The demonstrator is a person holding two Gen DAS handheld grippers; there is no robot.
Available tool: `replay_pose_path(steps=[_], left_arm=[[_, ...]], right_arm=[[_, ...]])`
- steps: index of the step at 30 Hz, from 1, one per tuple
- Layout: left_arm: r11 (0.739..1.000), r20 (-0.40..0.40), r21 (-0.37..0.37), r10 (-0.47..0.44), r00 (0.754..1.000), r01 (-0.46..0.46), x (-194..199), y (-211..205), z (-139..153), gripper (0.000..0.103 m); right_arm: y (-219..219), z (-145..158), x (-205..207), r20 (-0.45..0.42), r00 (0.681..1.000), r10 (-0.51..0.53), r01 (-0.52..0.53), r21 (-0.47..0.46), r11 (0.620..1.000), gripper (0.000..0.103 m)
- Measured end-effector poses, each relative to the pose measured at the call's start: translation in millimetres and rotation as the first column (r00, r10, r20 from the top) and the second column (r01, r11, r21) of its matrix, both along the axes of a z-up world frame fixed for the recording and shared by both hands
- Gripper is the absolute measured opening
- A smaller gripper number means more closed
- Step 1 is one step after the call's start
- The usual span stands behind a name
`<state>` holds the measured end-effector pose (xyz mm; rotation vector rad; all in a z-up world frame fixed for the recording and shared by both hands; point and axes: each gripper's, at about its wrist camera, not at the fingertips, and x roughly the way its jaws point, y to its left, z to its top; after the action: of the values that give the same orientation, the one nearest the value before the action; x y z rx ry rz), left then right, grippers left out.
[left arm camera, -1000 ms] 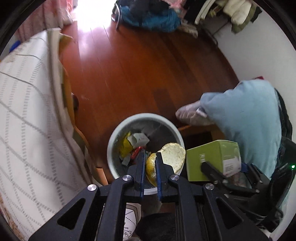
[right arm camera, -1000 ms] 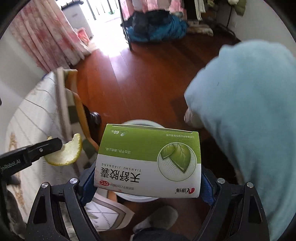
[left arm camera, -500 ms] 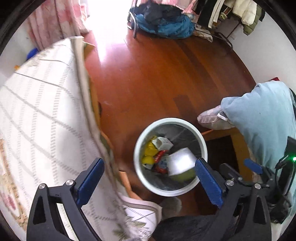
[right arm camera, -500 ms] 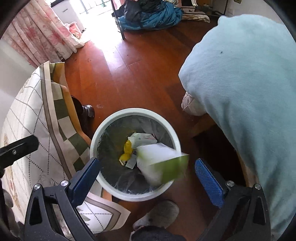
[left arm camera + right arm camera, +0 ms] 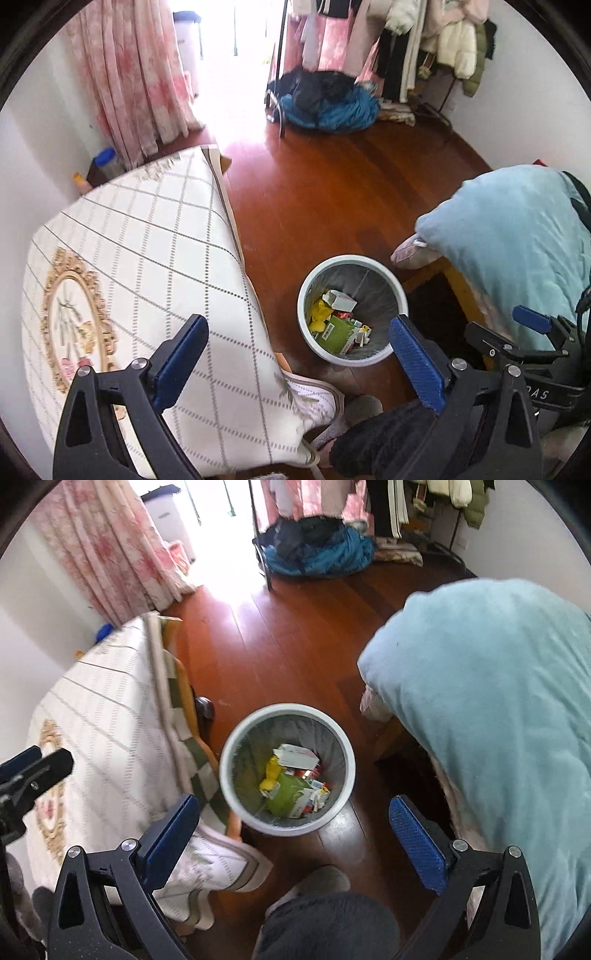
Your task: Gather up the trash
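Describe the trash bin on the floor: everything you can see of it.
The trash bin is a round, pale, plastic-looking bucket with a thick rim, standing upright on the wooden floor beside the hanging tablecloth. A grey liner bag lines its inside. It is partly filled: a green box, a white carton, yellow scraps and small packets lie at the bottom. Nothing grips it; both grippers are open above it.

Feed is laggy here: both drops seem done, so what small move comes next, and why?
Probably lift both away from the trash bin to seek more trash: the left hand-held gripper and right hand-held gripper are open and empty, and the green box lies inside.
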<state>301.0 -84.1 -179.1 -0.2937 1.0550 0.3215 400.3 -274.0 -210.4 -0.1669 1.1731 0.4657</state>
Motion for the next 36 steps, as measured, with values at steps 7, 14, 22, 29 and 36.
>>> replay_pose_path(steps=[7,14,22,29,36], left_arm=[[1.000,0.096,-0.002,-0.013,0.995,0.013,-45.4,-4.7,58.9,0.100],[0.999,0.177,-0.032,-0.032,0.984,0.039,-85.7,-6.2,108.4,0.100],[0.997,0.249,-0.053,-0.037,0.968,0.052,-120.4,-1.0,147.7,0.100],[0.995,0.293,-0.077,-0.031,0.955,0.056,-137.5,6.6,166.0,0.100],[0.994,0.311,-0.085,-0.040,0.950,0.069,-145.3,6.7,173.4,0.100]], right_arm=[[-8.1,70.8,-47.6,0.048,0.998,0.050,-0.054,0.091,0.994,0.103],[-19.9,140.6,-90.9,0.105,0.991,0.083,-0.100,0.171,0.980,0.103],[-30.9,195.4,-125.2,0.140,0.983,0.118,-0.149,0.241,0.959,0.103],[-28.7,222.1,-139.4,0.148,0.979,0.142,-0.179,0.279,0.943,0.103],[-25.5,238.6,-149.1,0.164,0.972,0.168,-0.210,0.291,0.933,0.103]])
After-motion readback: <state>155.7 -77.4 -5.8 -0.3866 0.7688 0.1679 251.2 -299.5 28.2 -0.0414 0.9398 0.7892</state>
